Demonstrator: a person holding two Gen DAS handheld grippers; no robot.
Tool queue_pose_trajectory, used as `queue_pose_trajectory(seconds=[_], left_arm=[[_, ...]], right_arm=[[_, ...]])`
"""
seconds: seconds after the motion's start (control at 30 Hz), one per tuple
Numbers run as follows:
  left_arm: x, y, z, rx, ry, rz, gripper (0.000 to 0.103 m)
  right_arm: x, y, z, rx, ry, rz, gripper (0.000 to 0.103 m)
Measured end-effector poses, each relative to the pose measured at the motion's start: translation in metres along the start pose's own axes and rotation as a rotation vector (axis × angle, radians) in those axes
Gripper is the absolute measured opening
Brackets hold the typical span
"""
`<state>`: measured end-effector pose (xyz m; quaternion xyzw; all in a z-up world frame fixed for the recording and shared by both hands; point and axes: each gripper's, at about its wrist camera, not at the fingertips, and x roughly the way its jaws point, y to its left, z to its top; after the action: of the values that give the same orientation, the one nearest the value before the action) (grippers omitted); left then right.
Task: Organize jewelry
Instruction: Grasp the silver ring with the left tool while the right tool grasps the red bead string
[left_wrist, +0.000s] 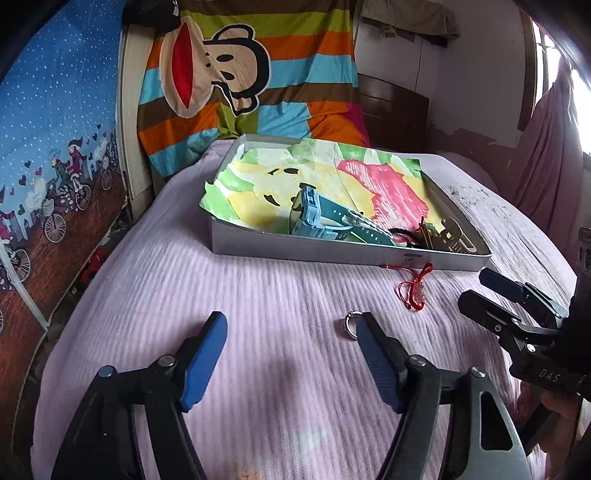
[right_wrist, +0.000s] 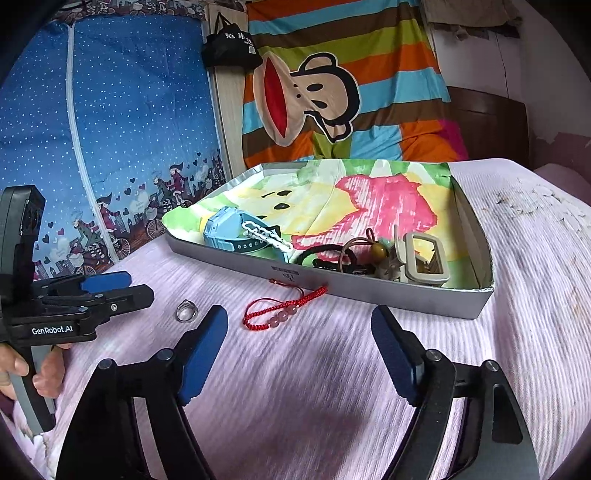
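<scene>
A silver ring (left_wrist: 352, 324) (right_wrist: 186, 310) lies on the pink bedspread, just beyond the right fingertip of my left gripper (left_wrist: 291, 362), which is open and holds nothing. A red cord bracelet with pink beads (right_wrist: 284, 310) (left_wrist: 413, 291) lies in front of the grey tray (right_wrist: 332, 286) (left_wrist: 314, 254). My right gripper (right_wrist: 299, 347) is open and empty, with the bracelet just beyond its left finger. In the tray are a blue watch (right_wrist: 236, 232) (left_wrist: 317, 218), hair ties (right_wrist: 347, 254) and a pale hair claw (right_wrist: 424, 262).
The tray is lined with a colourful painted sheet (right_wrist: 369, 199). A striped monkey-print quilt (right_wrist: 332, 92) hangs behind the bed, a blue dotted wardrobe cover (right_wrist: 110, 129) stands at the left. Each gripper shows in the other's view, hand-held: right gripper (left_wrist: 480, 295), left gripper (right_wrist: 129, 290).
</scene>
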<state>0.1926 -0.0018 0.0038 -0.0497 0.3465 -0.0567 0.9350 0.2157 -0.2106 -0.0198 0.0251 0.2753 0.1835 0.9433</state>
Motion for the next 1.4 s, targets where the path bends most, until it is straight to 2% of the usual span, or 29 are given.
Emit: queue_pose_trajectory(seconds=[0.13, 0.23, 0.3, 0.5, 0.77, 1.07, 1.13, 1.4], left_arm=[[0.009, 0.0, -0.001, -0.021, 0.023, -0.068, 0.052], [0.015, -0.003, -0.001, -0.025, 0.042, -0.103, 0.046], [0.021, -0.004, -0.001, -0.027, 0.057, -0.118, 0.042], [0.032, -0.003, -0.002, -0.047, 0.079, -0.165, 0.031], [0.04, -0.008, -0.005, -0.022, 0.096, -0.212, 0.022], [0.044, -0.003, -0.01, -0.049, 0.097, -0.236, 0.013], [0.045, -0.004, -0.01, -0.049, 0.098, -0.245, 0.01], [0.045, -0.004, -0.012, -0.049, 0.096, -0.264, 0.009]], right_arm=[[0.012, 0.002, 0.001, -0.005, 0.027, 0.017, 0.068], [0.023, 0.003, 0.0, -0.008, 0.05, 0.022, 0.068], [0.031, 0.003, 0.0, -0.008, 0.069, 0.03, 0.063], [0.045, 0.005, 0.002, 0.002, 0.084, 0.06, 0.057], [0.062, 0.009, 0.001, 0.002, 0.115, 0.091, 0.054], [0.067, 0.004, -0.003, 0.037, 0.125, 0.114, 0.041], [0.069, 0.005, -0.003, 0.032, 0.13, 0.116, 0.037], [0.072, 0.002, -0.005, 0.048, 0.141, 0.133, 0.016]])
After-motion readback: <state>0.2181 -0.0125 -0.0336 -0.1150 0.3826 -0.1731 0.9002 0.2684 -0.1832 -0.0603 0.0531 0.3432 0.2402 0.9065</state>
